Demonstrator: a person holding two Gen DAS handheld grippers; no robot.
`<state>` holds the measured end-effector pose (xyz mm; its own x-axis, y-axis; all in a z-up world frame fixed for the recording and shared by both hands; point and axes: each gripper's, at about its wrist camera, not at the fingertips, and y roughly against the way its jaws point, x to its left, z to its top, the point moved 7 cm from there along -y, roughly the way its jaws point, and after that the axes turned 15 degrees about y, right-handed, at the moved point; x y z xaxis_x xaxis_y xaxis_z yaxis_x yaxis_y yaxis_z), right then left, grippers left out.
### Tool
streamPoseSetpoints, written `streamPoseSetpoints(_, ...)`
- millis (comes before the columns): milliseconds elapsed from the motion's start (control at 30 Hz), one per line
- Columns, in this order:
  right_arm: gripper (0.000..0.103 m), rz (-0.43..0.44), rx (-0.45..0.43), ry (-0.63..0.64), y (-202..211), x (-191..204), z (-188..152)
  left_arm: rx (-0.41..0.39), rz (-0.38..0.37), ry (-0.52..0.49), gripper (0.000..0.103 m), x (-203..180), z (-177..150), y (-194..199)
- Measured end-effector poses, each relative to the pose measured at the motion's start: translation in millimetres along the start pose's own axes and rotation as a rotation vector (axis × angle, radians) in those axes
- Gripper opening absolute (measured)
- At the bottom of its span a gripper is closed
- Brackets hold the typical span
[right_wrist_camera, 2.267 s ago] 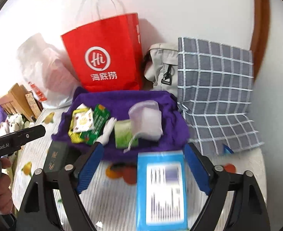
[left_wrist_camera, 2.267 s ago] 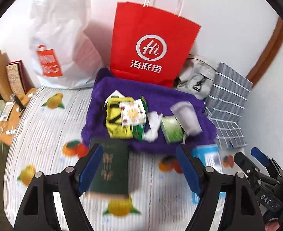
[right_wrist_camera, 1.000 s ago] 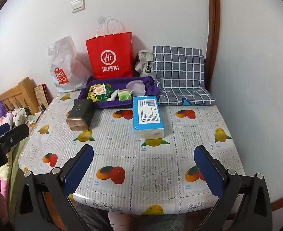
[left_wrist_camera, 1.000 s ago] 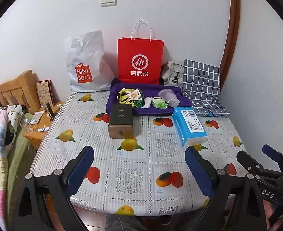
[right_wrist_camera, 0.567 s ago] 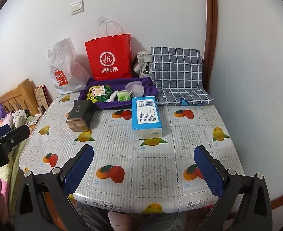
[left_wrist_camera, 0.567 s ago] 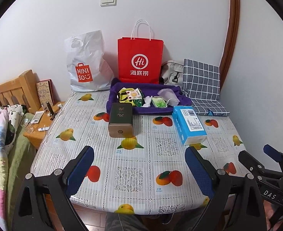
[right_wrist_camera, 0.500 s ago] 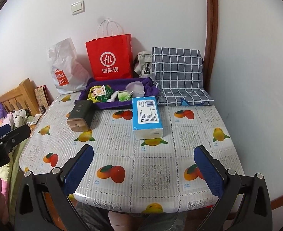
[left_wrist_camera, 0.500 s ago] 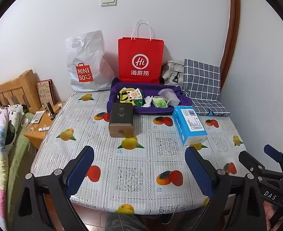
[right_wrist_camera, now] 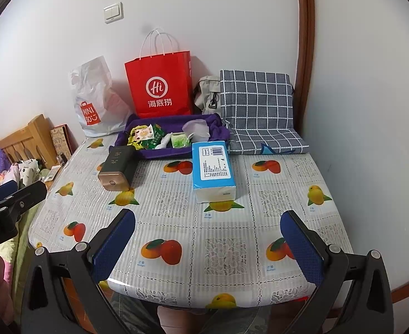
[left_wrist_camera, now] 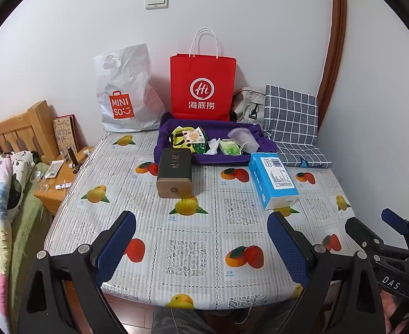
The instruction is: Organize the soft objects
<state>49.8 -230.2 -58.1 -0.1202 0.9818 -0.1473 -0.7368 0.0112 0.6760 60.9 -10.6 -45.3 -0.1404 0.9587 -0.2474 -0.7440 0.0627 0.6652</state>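
Both the left gripper (left_wrist_camera: 201, 239) and right gripper (right_wrist_camera: 207, 238) are held wide apart and empty above the counter (left_wrist_camera: 187, 256) edge. Farther back, a tissue pack (left_wrist_camera: 271, 179) and dark box (left_wrist_camera: 174, 172) are seen before a purple tray (left_wrist_camera: 176, 156) of small packets.

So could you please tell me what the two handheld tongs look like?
Both the left tongs and right tongs have black angular frames with silver rivets and blue textured pads. White lettering reads "DAS" on the right body and partly "obot.AI" on the left.
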Motion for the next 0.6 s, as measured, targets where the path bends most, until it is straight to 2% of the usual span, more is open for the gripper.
streamPoseSetpoints(600, 0.103, 0.000, -0.005, -0.002, 2.0, 1.1, 0.5, 0.000, 0.002, 0.002, 0.096, -0.3, -0.3, 0.3)
